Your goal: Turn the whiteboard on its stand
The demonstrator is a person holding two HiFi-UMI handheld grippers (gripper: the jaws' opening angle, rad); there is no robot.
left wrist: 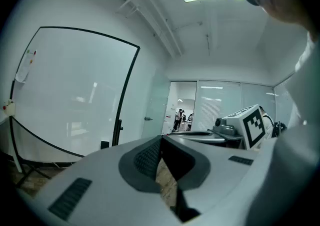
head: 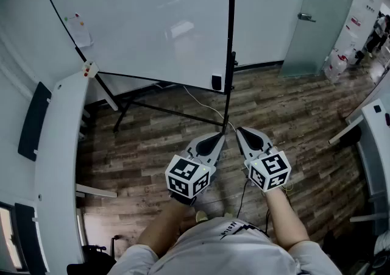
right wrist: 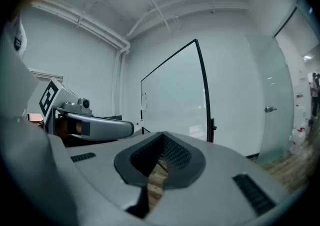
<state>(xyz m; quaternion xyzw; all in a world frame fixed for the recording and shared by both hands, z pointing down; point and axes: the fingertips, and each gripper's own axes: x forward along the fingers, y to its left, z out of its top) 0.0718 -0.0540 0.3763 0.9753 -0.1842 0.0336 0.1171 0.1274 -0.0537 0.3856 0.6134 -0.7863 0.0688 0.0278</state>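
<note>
Things, counted
Two grippers, the left gripper (head: 219, 138) and the right gripper (head: 241, 132); two marker cubes (head: 190, 176), one on each; one whiteboard (head: 152, 17) on one stand (head: 177, 113), just ahead of both; one paper note (head: 79, 30) far to the left gripper's left; one glass door (head: 323, 17) off to the right gripper's right.

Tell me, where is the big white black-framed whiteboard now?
Head view, upper left: the whiteboard stands on the wooden floor, between the white desk at left and the frosted glass door at right.

Nothing is legible: the shirt lettering (head: 234, 228) and the note (head: 80, 31) on the whiteboard (head: 152, 17) are too small.
</note>
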